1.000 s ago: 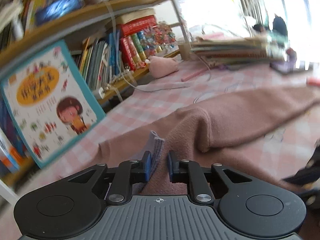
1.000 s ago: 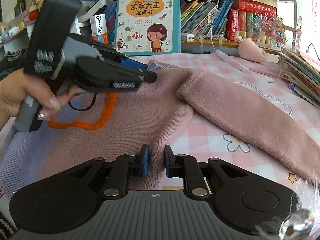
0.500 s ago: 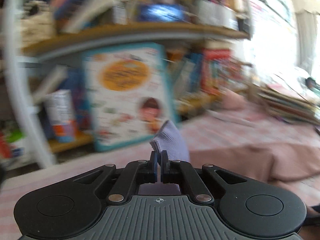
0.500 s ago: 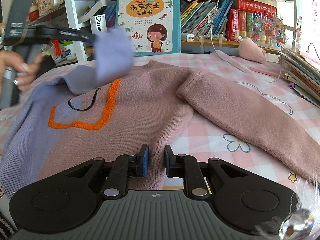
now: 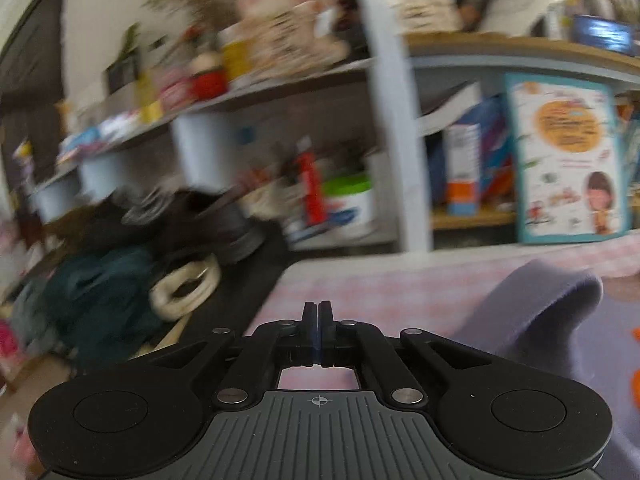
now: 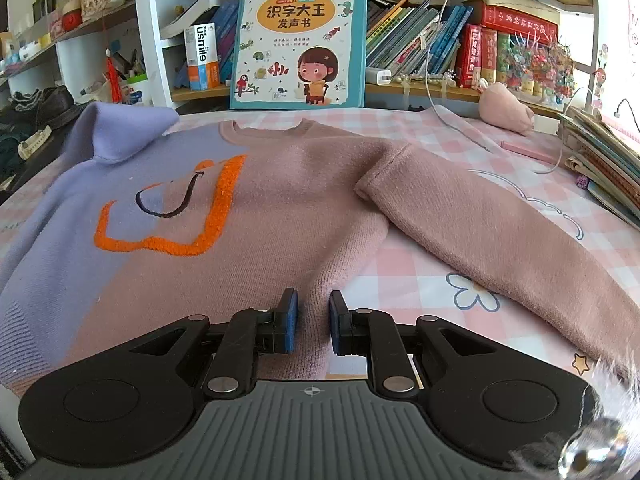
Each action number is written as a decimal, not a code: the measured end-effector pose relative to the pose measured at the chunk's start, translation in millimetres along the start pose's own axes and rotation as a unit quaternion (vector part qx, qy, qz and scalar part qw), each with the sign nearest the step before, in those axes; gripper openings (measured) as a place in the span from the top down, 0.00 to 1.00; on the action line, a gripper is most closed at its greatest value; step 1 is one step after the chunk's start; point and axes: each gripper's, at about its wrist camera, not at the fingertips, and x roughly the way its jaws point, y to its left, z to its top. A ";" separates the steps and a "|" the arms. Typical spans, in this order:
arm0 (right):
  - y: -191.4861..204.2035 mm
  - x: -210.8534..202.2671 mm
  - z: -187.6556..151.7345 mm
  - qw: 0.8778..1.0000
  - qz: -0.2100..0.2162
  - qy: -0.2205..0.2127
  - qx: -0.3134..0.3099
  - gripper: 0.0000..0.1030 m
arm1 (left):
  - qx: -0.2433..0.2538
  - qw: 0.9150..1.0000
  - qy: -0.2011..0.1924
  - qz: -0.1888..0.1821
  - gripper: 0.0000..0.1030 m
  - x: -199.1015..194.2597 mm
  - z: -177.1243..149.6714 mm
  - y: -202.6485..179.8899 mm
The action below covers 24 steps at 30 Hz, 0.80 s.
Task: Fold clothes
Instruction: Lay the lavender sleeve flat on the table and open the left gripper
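My left claw (image 5: 319,316) has let go of the lilac sleeve (image 6: 120,132) and swung toward the table's left edge, now together, empty; my right claw (image 6: 311,326) hovers apart over the sweater (image 6: 248,208) hem.

Left gripper (image 5: 319,312) pinched together, right gripper (image 6: 313,322) parted.

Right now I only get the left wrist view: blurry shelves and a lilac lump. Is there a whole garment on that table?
Observer: Yes. The right wrist view shows a pink and lilac sweater lying face up on the checked tablecloth.
Visitor: Are its sleeves tucked in?
Observer: The pink sleeve is not; it lies stretched out to the side.
Visitor: What about the other tongs?
Observer: The right tongs are open, at the sweater's near edge.
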 end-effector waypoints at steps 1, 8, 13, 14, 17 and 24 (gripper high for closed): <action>-0.4 0.1 0.2 1.000 0.000 0.001 0.000 0.85 | -0.006 1.000 0.007 0.008 1.00 1.5 -5.9 6.6; 1.1 0.2 1.5 1.000 -0.002 0.004 -0.001 0.85 | -0.006 0.999 0.047 -0.005 0.99 3.8 -26.1 6.2; 2.3 0.9 1.6 1.000 -0.005 0.004 -0.001 0.85 | 0.015 0.997 0.036 -0.063 0.92 -3.8 -24.7 -24.9; 2.4 0.7 1.4 1.000 -0.005 0.004 -0.002 0.85 | 0.017 0.996 0.033 -0.075 0.91 -4.0 -23.4 -31.7; 1.9 0.6 0.3 1.000 -0.004 0.002 0.000 0.85 | 0.028 0.995 0.036 -0.084 0.82 1.4 -22.6 -50.5; -0.9 0.0 -0.7 1.000 0.003 -0.002 0.006 0.84 | -0.027 0.992 0.082 -0.090 0.67 25.5 -26.3 -49.1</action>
